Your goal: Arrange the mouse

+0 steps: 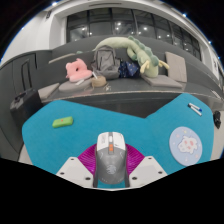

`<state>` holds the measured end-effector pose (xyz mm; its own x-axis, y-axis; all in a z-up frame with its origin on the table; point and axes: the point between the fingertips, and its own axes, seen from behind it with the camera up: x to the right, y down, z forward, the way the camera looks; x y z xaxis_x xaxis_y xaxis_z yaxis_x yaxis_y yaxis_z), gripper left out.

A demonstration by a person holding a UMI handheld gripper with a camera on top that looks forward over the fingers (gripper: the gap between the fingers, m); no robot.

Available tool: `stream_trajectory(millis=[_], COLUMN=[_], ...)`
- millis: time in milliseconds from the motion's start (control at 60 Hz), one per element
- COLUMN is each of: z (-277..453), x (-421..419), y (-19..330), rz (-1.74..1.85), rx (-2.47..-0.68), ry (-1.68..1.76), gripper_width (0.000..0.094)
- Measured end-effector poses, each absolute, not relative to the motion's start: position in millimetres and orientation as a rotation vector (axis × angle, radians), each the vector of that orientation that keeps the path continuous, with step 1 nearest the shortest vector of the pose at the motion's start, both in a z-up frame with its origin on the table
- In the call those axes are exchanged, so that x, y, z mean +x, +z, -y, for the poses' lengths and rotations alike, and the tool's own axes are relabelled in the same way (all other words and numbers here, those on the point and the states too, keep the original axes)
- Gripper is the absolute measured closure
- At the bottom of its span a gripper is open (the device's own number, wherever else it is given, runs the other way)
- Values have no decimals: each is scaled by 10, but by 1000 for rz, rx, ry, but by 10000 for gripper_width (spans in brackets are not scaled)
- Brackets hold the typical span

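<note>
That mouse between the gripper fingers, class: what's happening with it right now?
A person's handheld gripper has its fingers closed on a grey and white mouse, held over a blue desk mat. A small green object lies on the mat to one side, and a round white coaster lies on the other. Plush toys sit on the desk beyond.

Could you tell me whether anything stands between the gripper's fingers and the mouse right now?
Nothing visible does. The mouse already sits between the fingers of the gripper, on the blue mat. I cannot tell whether both pads press on it.
</note>
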<state>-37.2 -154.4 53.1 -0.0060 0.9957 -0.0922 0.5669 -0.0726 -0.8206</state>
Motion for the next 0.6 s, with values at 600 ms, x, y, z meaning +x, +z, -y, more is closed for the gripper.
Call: stream_trajectory(millis=[600], z=[-1411], x=[-433], y=[46], rz=[1620], rx=[-1771], ry=[748], gripper_width=[588])
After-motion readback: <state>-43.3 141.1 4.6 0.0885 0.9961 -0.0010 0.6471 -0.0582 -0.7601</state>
